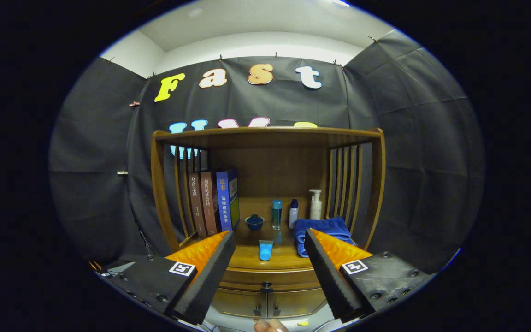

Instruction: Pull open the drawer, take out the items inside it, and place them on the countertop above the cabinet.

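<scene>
We hold the gripper point(269, 269) back from the wooden cabinet point(268, 212), its fingers spread wide and gripping nothing. Between them and beyond lies the drawer point(270, 278), which looks closed, its dark knob point(266, 288) just below the countertop point(247, 256) edge. On the countertop we see a blue tube point(265, 250) lying nearest us, a small blue bowl point(254, 222), a teal bottle point(276, 214), a white bottle point(293, 213), a pump bottle point(315, 204), a folded blue towel point(323, 232) by the right finger and books point(212, 202) beyond the left one. This fits either a drawer awaiting opening or one emptied and shut; we cannot tell which.
</scene>
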Available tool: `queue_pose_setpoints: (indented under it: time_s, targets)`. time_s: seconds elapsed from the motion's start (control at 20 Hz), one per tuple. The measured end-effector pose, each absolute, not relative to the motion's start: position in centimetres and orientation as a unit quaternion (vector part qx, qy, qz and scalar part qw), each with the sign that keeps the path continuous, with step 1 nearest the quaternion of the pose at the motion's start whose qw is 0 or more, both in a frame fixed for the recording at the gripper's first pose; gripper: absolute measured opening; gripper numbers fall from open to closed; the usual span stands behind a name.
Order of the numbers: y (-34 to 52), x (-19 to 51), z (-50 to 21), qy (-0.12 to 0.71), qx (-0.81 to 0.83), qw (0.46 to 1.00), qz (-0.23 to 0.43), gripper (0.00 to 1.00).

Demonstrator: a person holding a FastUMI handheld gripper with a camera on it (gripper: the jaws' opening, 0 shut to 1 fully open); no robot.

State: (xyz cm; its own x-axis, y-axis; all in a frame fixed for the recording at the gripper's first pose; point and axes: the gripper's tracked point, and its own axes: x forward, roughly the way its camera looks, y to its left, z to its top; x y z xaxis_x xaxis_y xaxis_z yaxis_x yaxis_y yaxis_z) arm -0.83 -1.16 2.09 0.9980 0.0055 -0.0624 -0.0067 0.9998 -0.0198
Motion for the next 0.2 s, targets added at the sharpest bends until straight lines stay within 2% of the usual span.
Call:
queue_pose_setpoints:
  time_s: [0.2]
  targets:
    - [-1.43, -2.12, 3.27, 0.015, -0.008, 1.0, 0.0, 0.99]
